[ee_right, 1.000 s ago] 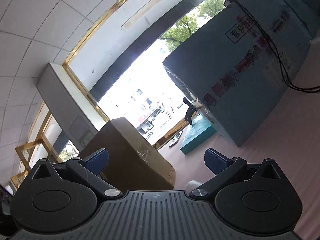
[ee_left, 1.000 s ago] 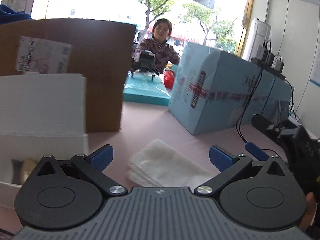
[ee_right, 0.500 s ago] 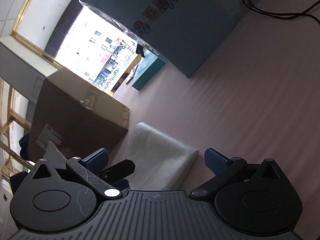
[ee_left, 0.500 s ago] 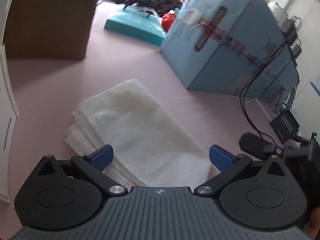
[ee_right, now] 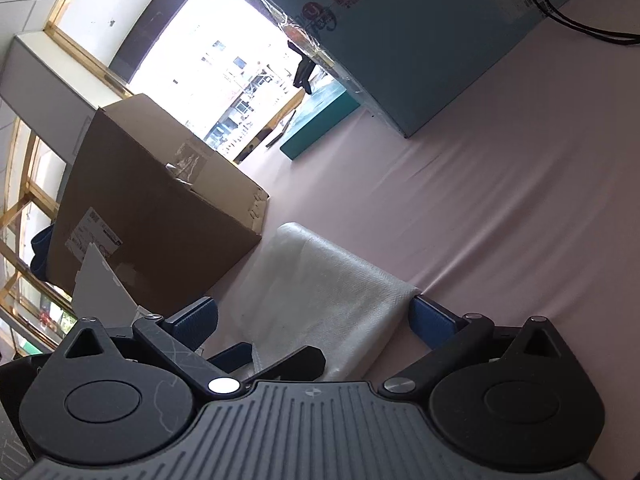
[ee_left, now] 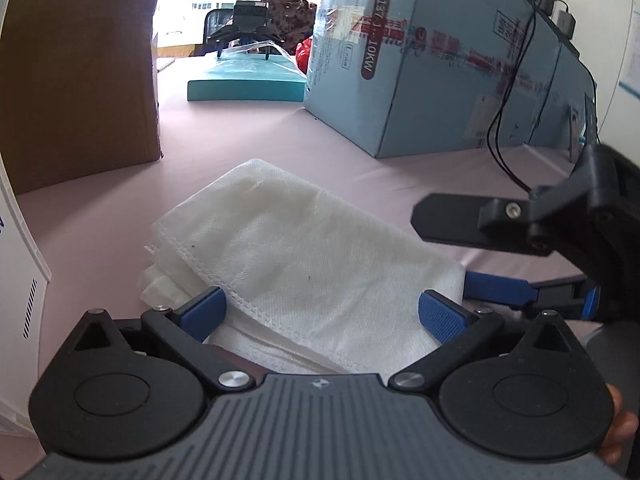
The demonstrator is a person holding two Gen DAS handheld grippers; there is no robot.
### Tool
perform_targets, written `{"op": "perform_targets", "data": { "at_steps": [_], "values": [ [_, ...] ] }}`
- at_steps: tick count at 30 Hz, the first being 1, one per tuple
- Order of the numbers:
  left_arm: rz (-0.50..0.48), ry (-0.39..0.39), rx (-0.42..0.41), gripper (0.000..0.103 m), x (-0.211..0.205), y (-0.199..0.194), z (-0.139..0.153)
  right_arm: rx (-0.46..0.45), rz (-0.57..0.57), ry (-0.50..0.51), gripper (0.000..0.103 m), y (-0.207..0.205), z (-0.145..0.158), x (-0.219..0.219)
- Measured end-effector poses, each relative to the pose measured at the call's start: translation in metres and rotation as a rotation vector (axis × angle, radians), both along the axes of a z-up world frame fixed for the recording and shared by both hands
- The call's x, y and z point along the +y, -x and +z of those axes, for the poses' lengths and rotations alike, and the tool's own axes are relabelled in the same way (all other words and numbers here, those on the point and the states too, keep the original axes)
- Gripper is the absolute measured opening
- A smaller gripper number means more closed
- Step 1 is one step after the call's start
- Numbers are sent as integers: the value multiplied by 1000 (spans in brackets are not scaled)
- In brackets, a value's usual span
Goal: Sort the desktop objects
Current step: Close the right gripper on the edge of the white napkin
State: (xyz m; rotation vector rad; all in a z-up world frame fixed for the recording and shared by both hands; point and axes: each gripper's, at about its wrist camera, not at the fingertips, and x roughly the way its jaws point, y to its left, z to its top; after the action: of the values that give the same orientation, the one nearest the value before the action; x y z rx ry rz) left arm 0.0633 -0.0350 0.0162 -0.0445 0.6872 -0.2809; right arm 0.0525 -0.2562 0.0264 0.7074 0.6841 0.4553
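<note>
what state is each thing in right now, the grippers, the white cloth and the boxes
left gripper: open, fingers either side of the cloth's near edge
right gripper: open, at the cloth's right end
white cloth: folded, lying flat on the table
cardboard box: standing, top flaps shut
blue carton: taped shut

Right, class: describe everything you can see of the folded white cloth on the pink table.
The white cloth is a thin woven-looking fabric folded into several layers, with a stitched hem and a few dark specks. It lies flat on the pink table, near the brown cardboard box. Both open grippers, left and right, straddle its near edge.
</note>
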Motion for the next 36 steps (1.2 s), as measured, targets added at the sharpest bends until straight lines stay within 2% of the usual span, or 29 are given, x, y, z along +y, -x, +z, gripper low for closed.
{"op": "perform_targets", "data": {
  "at_steps": [6,13,21,24,26,27,28,29,30,31,33,36],
  "values": [
    [-34,-89,-25,103,-11,6,-5,-15,15,27,103,-3,1,5],
    [-40,-95,-28,103,-11,7,-6,-80,61,147,102,-17,2,15],
    [-40,-93,-29,103,-11,8,-6,-68,-24,104,101,-18,-1,-1],
    [-38,-91,-29,103,-11,8,-6,-108,26,217,101,-23,0,12],
    [-37,-89,-30,103,-11,8,-5,-108,54,234,100,-27,0,14],
    [-38,-89,-30,103,-11,9,-5,-99,61,217,94,-29,-1,12],
    [-37,-89,-30,103,-11,9,-5,-83,61,183,76,-32,-2,7],
    [-37,-89,-31,103,-11,9,-5,-64,56,152,70,-34,-4,2],
    [-36,-89,-31,103,-12,9,-5,-46,51,129,56,-36,-6,-3],
    [-36,-89,-31,103,-12,9,-5,-32,47,120,49,-37,-7,-6],
    [-36,-88,-31,103,-12,9,-5,-16,52,99,47,-38,-9,-9],
    [-35,-87,-31,103,-12,9,-5,13,122,15,42,-39,-13,-8]
  ]
}}
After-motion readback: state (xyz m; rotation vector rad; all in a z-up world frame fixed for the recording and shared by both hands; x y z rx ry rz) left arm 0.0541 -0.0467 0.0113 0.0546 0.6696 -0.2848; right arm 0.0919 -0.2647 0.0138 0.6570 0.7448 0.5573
